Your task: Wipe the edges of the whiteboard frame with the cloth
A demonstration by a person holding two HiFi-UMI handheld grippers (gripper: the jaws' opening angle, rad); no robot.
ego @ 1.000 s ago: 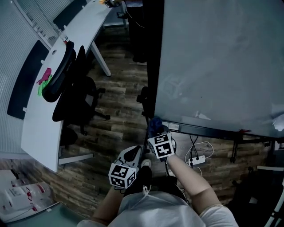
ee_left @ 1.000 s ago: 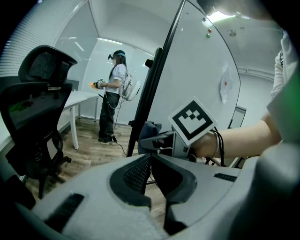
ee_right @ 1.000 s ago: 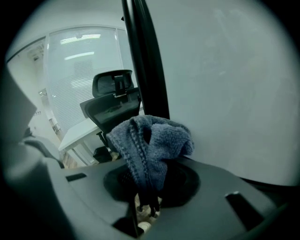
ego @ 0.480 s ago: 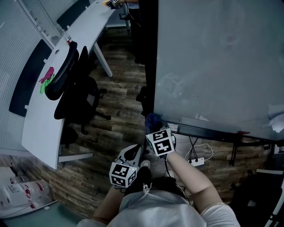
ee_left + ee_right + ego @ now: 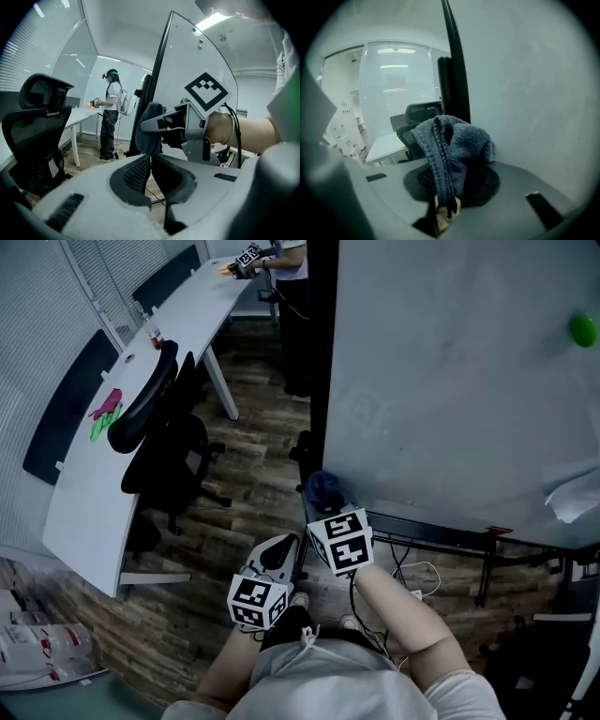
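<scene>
Right gripper view: what does the right gripper (image 5: 444, 202) hold?

The cloth (image 5: 457, 140). Its jaws are clamped on the lower folds. The bunched top stands right at the frame (image 5: 454, 56), the black left edge of the whiteboard (image 5: 534, 93). Whether it presses on it I can't tell.

And the left gripper (image 5: 150, 164)?

Jaws together, nothing between them. It hangs low beside the right one, idle.

Where along the frame are we?

Head view puts the cloth at the bottom left corner. I'd judge the job early or midway. The left edge rises long above the cloth, the bottom rail (image 5: 441, 532) runs off right, and nothing marks either as wiped.

So what's left?

Likely most of it: up the side, along the bottom, and the edges out of view.
</scene>
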